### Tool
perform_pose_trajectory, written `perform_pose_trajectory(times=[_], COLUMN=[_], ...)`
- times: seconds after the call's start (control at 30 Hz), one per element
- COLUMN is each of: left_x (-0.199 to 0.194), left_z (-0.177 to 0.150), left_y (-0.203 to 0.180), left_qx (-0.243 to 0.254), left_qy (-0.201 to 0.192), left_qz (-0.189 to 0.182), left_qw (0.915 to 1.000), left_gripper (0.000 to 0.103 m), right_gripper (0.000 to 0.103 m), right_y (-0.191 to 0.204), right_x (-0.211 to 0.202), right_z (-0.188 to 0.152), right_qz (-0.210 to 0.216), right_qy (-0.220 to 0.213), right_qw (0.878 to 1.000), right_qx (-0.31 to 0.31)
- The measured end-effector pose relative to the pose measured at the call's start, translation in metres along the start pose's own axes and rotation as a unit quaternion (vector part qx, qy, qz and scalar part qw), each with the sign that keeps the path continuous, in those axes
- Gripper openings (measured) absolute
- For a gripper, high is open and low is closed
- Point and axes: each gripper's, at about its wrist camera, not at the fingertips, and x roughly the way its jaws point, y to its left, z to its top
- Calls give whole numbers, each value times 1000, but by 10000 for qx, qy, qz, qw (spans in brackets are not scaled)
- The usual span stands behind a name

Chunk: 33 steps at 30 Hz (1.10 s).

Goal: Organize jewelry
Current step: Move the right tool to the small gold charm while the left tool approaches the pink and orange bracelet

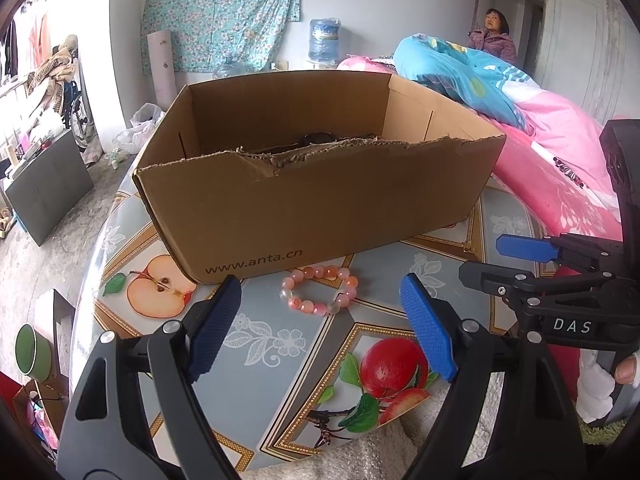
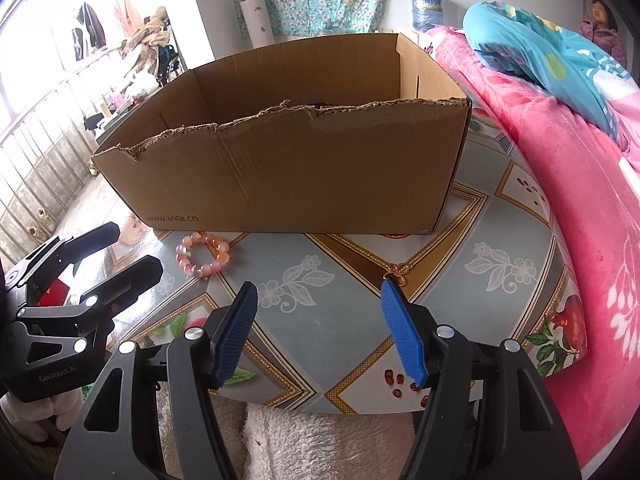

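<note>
Looking from the left gripper [image 1: 320, 320], its jaws are wide apart and hold nothing, and the pink bead bracelet [image 1: 320, 290] lies on the table [image 1: 256, 320] just in front of the cardboard box [image 1: 320, 200], so it is not put away yet. From the right gripper [image 2: 318, 332], also open and empty, a small gold piece [image 2: 397, 270] lies in front of the box by the pad tip, and a pink bed [image 2: 580, 208] sits beside the box.

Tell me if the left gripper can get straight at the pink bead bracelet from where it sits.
Probably yes. The left gripper has its jaws open and empty, and the bracelet lies flat on the table just ahead of them. Only the cardboard box stands close behind, which could crowd the far side.
</note>
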Motion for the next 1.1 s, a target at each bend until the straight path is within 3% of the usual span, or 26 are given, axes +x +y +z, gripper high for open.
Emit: perform_pose_trajectory(times=[0.57,0.93,1.1], left_x=[5,-3,9], left_z=[-1,-10,-2], left_y=[1,-3,-7], left_qx=[3,120,186], left_qy=[59,-62,0], left_qz=[-26,-321,-450], left_qw=[10000,9994,9988], left_gripper=[78,78,64], right_gripper=[63,63,63], right_y=[-12,-21,-26], right_x=[-3,-11,-12], right_z=[1,-5,-1], right_qz=[-56,-18,40], right_qy=[-57,-187,-304], right_qw=[9998,9996,9994], right_qx=[159,216,142])
